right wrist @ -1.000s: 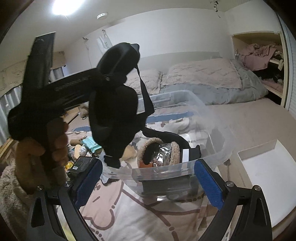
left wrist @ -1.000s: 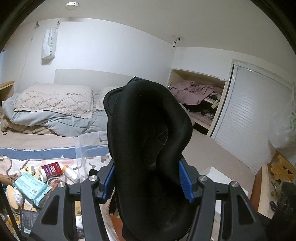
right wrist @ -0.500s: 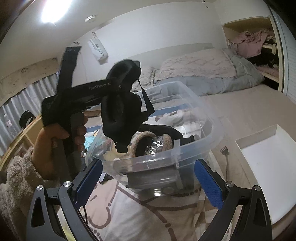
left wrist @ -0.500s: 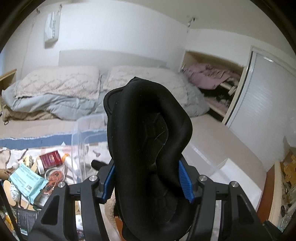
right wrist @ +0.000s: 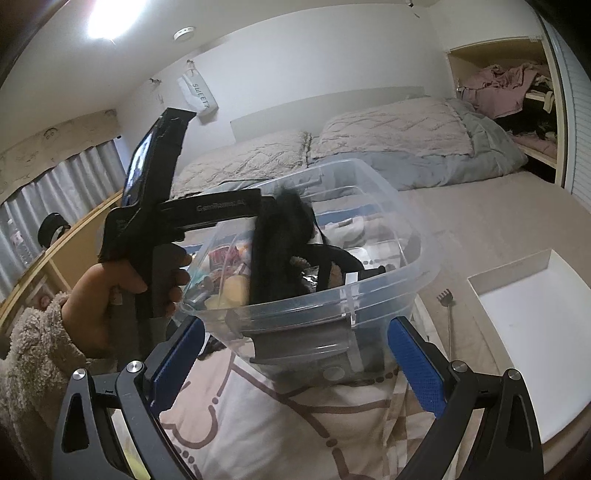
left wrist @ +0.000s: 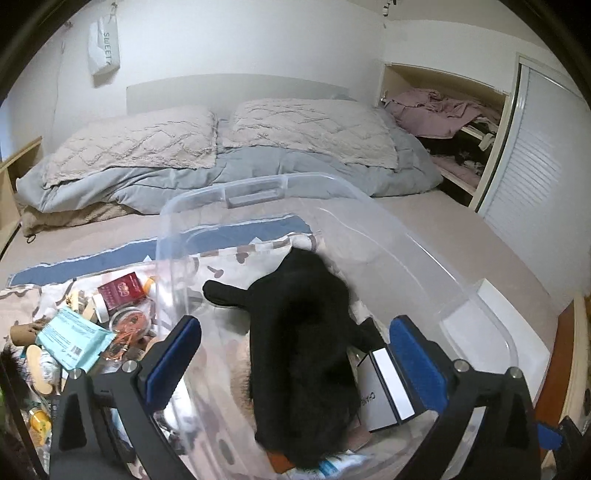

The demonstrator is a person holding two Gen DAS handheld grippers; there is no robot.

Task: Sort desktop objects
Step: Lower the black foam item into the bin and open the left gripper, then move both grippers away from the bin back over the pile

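We see a bedroom with white walls [left wrist: 240, 40] and a bed [left wrist: 424, 229] under a tan sheet. At its far end lie two quilted pillows [left wrist: 140, 147] on a rumpled grey-blue duvet [left wrist: 258, 170]. To the right, an open closet shelf [left wrist: 443, 118] holds pink clothes beside a white louvred door [left wrist: 535, 155]. A ceiling light [right wrist: 105, 18] glares at upper left, with grey curtains [right wrist: 55, 177] below it.
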